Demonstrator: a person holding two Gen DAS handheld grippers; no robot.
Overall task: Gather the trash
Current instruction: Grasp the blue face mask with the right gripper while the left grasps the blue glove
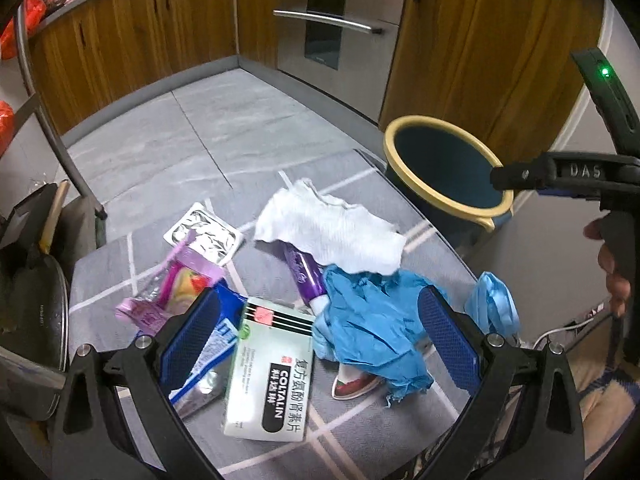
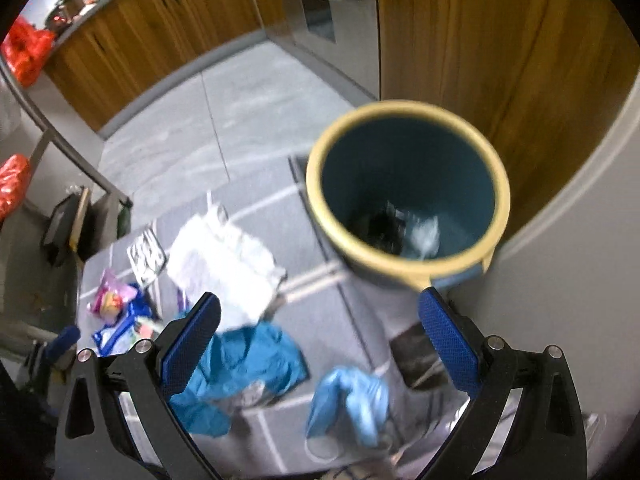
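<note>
Trash lies spread on a grey lined table [image 1: 120, 276]. In the left wrist view my left gripper [image 1: 320, 304] stands open just above a white-green Coltalin box [image 1: 272, 364], a purple tube [image 1: 304, 276] and crumpled blue paper [image 1: 368, 320]. A white paper towel [image 1: 328, 232], a foil blister pack [image 1: 204, 232], a pink wrapper [image 1: 176, 288] and a light-blue glove [image 1: 494, 304] lie around them. My right gripper [image 2: 320, 304] is open and holds nothing, above the glove [image 2: 352, 396], near the yellow-rimmed blue bin [image 2: 408, 188], which has some trash at its bottom.
The bin [image 1: 448, 168] stands on the floor past the table's far right edge. A person's hand [image 1: 612, 268] is at the right. A pan with a glass lid [image 1: 36, 320] sits left of the table. Wooden cabinets [image 1: 120, 48] and an oven [image 1: 332, 32] line the back.
</note>
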